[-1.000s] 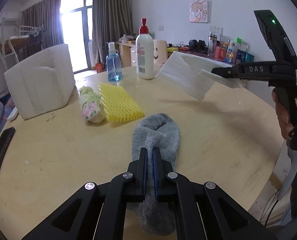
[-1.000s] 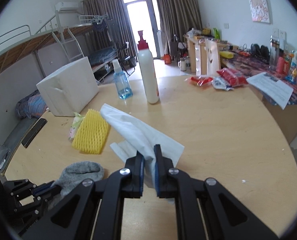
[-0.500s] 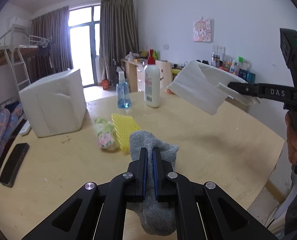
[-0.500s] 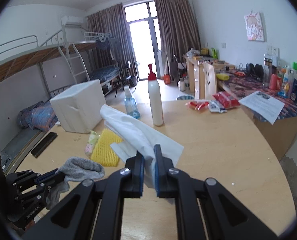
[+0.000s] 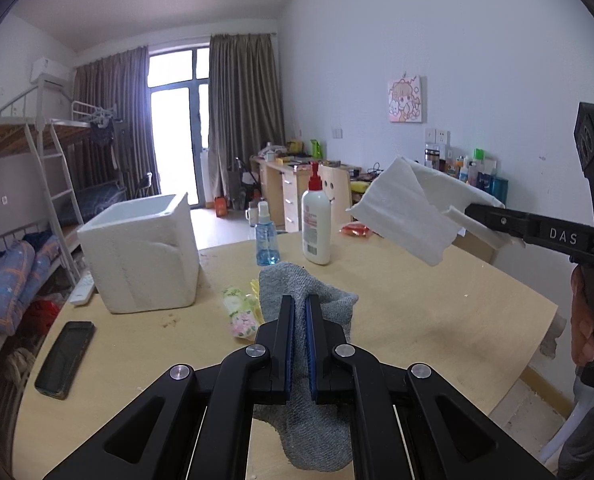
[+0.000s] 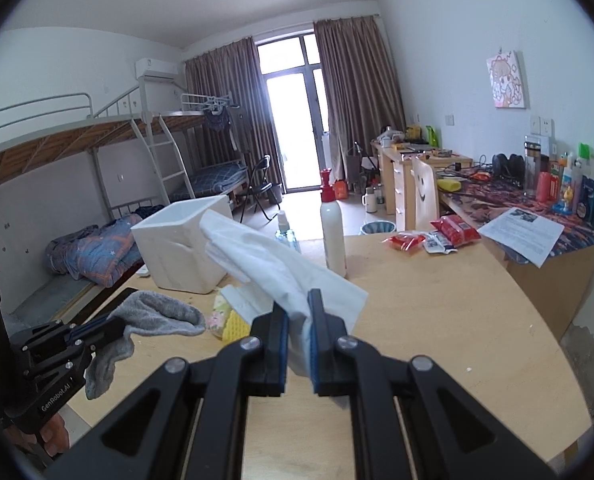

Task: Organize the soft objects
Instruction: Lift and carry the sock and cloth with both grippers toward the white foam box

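Note:
My left gripper (image 5: 300, 312) is shut on a grey sock (image 5: 297, 288) and holds it lifted above the round wooden table (image 5: 437, 312); the sock hangs limp below the jaws (image 6: 157, 312). My right gripper (image 6: 298, 308) is shut on a white cloth (image 6: 265, 260) that droops forward in the air (image 5: 409, 212). A white foam box (image 5: 141, 252) stands open-topped at the table's far left. A floral rolled cloth (image 5: 241, 312) and a yellow mesh sponge (image 6: 235, 326) lie on the table beneath the sock.
A white lotion bottle with a red pump (image 5: 316, 224) and a blue spray bottle (image 5: 267, 240) stand at the table's back. A black phone (image 5: 65, 358) lies near the left edge. Red snack packets (image 6: 437, 236) sit at the far right. A bunk bed (image 6: 97, 184) is on the left.
Both grippers rose and tilted up, lifting the sock and the white cloth higher off the table. The sock left the tabletop and now hangs free.

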Tool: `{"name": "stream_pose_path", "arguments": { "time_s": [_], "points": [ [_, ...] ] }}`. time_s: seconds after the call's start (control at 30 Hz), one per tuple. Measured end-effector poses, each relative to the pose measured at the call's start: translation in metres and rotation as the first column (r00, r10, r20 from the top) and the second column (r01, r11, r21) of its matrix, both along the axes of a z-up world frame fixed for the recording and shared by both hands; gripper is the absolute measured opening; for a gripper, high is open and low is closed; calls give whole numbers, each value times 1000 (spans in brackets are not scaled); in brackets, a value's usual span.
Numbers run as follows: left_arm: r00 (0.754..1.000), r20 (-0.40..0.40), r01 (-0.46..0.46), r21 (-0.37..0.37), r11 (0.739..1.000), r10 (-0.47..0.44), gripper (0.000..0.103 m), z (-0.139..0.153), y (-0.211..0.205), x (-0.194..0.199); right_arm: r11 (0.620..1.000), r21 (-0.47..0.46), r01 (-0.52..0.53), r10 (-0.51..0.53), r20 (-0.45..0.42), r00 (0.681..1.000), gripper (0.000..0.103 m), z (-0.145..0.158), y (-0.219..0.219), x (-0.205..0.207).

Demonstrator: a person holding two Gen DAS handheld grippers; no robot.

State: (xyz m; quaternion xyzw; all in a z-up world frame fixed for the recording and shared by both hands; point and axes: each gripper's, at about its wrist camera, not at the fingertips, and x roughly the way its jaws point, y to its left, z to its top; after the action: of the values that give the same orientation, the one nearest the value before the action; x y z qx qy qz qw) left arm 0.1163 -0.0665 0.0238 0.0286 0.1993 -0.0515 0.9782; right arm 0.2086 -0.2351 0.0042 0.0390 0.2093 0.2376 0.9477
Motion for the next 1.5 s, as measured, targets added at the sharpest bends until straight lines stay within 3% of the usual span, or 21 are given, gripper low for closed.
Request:
{"name": "stream_pose_path", "arguments": {
  "time_s": [0.43,0.83,1.2,1.5],
  "points": [
    [993,45,-112,-3,994,112,6,11,39,-20,994,28,-107,107,-7,994,11,-8,47,-4],
    [947,84,-309,-24,951,309,6,12,95,-46,963,12,-268,268,-12,963,11,-13,114,-12],
    [926,64,-370,-45,928,372,6,5,127,-54,947,-7,-320,320,-26,947,11,-14,144,-9],
    [930,62,-360,-53,931,363,6,8,138,-42,947,-31,-319,319,-22,948,11,-4,161,-1]
  ]
}}
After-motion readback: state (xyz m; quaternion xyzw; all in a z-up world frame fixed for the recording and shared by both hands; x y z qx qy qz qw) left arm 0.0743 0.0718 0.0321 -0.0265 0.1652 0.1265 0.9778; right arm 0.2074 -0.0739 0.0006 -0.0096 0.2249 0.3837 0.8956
